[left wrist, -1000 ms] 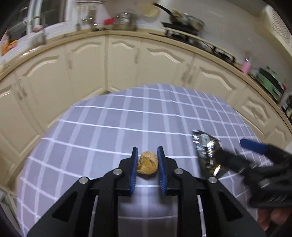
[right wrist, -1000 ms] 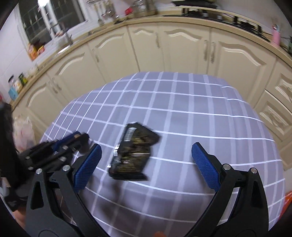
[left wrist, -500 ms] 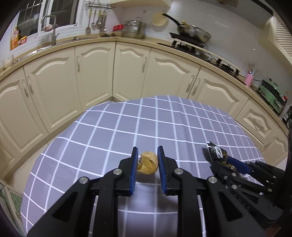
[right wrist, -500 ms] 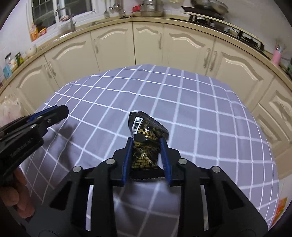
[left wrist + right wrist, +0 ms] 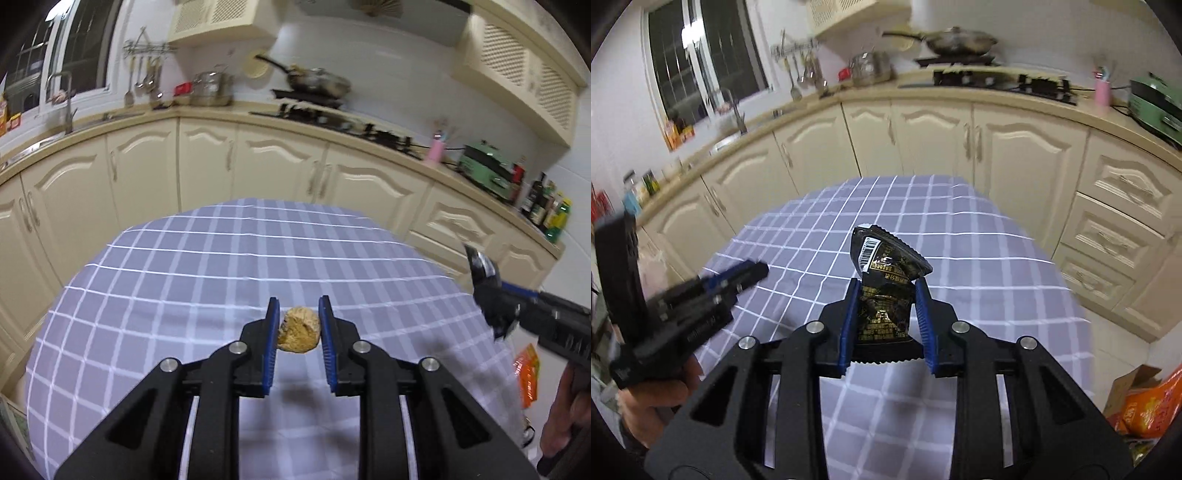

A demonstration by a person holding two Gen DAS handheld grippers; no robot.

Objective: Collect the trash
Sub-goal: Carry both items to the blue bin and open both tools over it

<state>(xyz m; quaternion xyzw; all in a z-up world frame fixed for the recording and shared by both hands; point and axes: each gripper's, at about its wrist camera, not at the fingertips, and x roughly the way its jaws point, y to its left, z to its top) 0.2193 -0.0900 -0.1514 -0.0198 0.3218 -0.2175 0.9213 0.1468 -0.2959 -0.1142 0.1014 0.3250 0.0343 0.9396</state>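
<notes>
While the left gripper pinches the brown lump and the right gripper clamps the black wrapper, a swing could shake either loose.

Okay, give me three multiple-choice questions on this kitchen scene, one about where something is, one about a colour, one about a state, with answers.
1. Where is the black snack wrapper?
A. flat on the table
B. between the right gripper's pads
C. on the counter

2. What colour are the tablecloth's grid lines?
A. white
B. red
C. black

3. What is the left gripper doing?
A. open, holding nothing
B. gripping a spoon
C. shut on a tan crumpled lump

Answers: B, the right gripper has blue pads that pinch its sides. A, pale lines cross the purple cloth. C, both pads press the lump.
</notes>
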